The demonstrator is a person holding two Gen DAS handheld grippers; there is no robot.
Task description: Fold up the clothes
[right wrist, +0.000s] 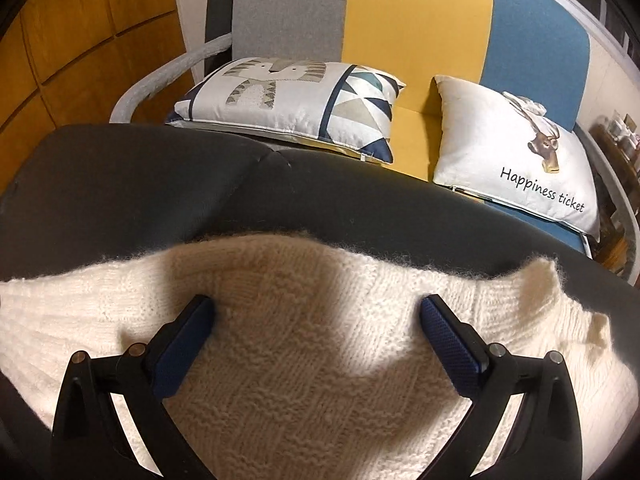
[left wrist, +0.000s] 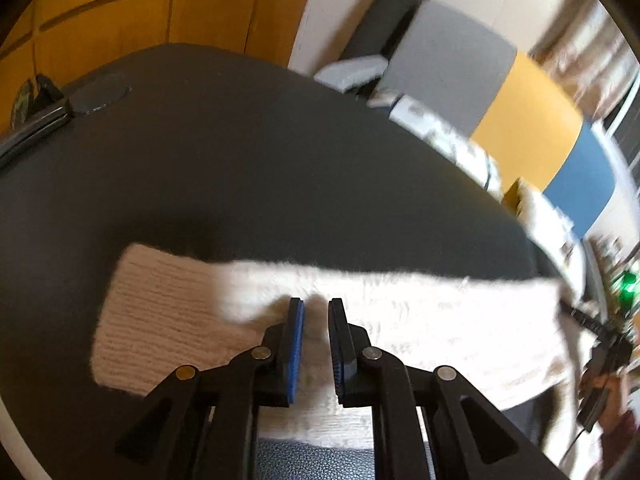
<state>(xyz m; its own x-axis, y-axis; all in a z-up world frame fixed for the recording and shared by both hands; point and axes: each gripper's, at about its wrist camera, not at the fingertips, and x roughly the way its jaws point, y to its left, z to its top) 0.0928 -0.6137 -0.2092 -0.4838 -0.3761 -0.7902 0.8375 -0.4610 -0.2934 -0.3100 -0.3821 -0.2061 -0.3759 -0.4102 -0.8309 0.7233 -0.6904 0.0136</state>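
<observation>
Black gripper (right wrist: pixel 316 312) with blue pads (right wrist: pixel 454 346), silver pivot pins.

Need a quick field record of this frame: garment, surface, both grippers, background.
garment: cream knit sweater, spread flat, ribbed beige sleeve cuff lying to the left in the left wrist view
surface: dark grey table
left gripper: jaws nearly closed, narrow gap, over the sweater; grip on fabric unclear
right gripper: wide open above the sweater, holding nothing
background: cat-print cushion and "Happiness ticket" cushion on a grey, yellow and blue sofa
</observation>
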